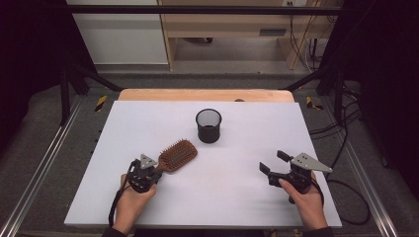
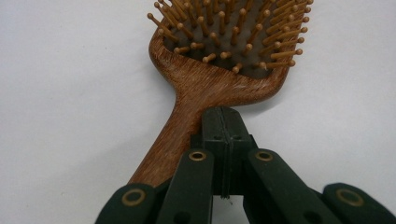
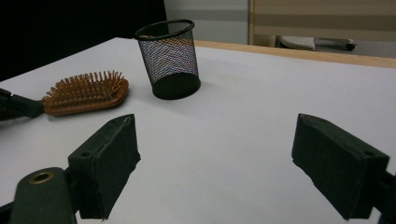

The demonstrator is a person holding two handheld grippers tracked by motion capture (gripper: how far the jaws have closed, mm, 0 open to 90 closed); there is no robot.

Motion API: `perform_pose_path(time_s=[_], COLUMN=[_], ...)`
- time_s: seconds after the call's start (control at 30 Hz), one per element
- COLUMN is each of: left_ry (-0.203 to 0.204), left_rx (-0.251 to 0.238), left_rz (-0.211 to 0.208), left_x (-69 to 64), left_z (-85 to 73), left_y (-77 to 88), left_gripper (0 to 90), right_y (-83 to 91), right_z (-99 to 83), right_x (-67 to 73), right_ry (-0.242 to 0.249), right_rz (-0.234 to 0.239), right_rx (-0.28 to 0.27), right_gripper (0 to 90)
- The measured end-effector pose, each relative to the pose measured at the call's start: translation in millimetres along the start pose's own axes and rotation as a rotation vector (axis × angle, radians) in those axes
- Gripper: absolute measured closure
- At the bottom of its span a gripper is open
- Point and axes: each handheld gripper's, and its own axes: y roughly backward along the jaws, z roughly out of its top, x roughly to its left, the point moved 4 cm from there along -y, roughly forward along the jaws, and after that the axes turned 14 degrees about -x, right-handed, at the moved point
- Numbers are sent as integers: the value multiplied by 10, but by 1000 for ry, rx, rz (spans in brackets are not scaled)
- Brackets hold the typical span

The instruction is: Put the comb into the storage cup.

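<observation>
Hairbrush [image 2: 219, 70] handle under shut left tongs [image 2: 223, 119]

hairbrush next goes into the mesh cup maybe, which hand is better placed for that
Left. The left tongs are shut over the hairbrush handle. The right tongs are open and empty, off to the side of the mesh cup.
</observation>
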Motion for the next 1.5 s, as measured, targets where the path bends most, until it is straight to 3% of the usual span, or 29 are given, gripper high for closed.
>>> perform_pose_path(time_s=[0.17,0.37,0.5,0.57,0.7,0.87,0.97,1.0,1.07,1.23,1.5], left_ry=[-5,-63,-105,-124,-135,-142,-138,-133,-126,-119,-102], left_rx=[-11,-39,-46,-50,-57,-58,-69,-72,-83,-111,-82], left_rz=[-30,-43,-57,-42,-38,-47,-47,-44,-39,-56,-75], left_x=[-12,14,104,162,275,324,334,336,341,347,376], left_z=[32,217,371,416,463,433,421,418,419,423,381], left_y=[13,124,199,226,261,259,258,258,258,261,217], left_gripper=[900,900,900,880,837,684,519,519,409,245,102], right_y=[-3,-4,-6,-5,-8,-9,-8,-8,-9,-11,-5], right_z=[-1,-3,-3,-4,-6,-8,-8,-8,-9,-12,-8], right_x=[3,4,8,7,6,7,4,4,4,4,3], right_ry=[1,0,2,1,2,3,4,4,4,4,3], right_rz=[2,3,3,3,4,4,2,2,2,3,4], right_rx=[1,2,2,3,4,6,6,6,7,8,6], right_gripper=[145,144,144,144,144,144,144,144,143,142,132])
